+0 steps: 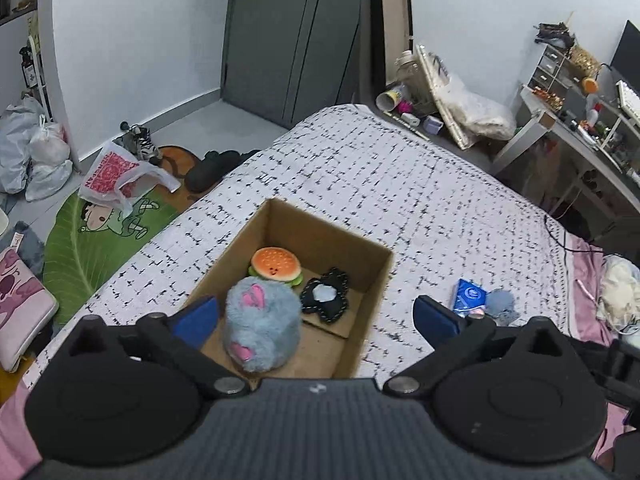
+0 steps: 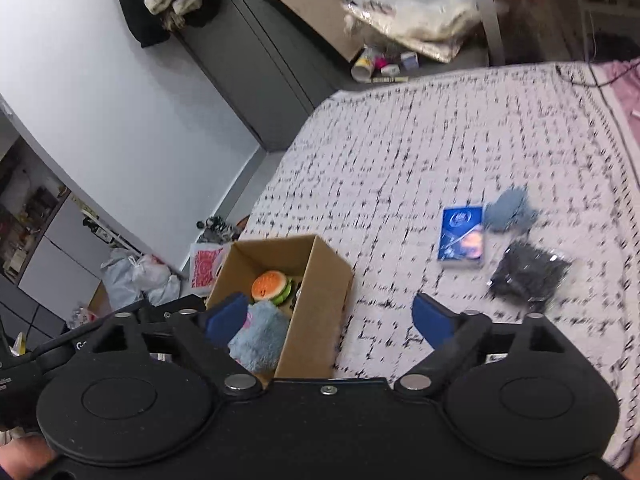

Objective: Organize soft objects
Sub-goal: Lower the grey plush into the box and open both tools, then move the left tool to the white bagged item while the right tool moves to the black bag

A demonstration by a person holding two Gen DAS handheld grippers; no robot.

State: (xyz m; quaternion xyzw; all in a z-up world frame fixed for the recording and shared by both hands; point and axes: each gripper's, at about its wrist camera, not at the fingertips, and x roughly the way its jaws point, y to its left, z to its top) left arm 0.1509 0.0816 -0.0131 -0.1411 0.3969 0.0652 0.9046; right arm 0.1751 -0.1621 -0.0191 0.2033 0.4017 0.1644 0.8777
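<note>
An open cardboard box (image 1: 362, 280) (image 2: 324, 288) stands on the bed. It holds a fluffy blue plush (image 1: 262, 322) (image 2: 260, 336), a burger plush (image 1: 276, 266) (image 2: 271, 286) and a black soft item with a pale centre (image 1: 326, 296). My left gripper (image 1: 316, 316) hovers open and empty above the box. My right gripper (image 2: 330, 316) is open and empty over the box's right wall. On the bedspread to the right lie a blue packet (image 1: 470, 294) (image 2: 462, 236), a small blue fluffy item (image 1: 502, 304) (image 2: 510, 210) and a black bagged item (image 2: 528, 272).
The black-and-white bedspread (image 1: 380, 184) (image 2: 420, 148) covers the bed. A cable (image 1: 560, 236) runs along its right side. A green rug (image 1: 100, 232) and bags (image 1: 36, 156) lie on the floor left. A cluttered desk (image 1: 576, 120) stands at right.
</note>
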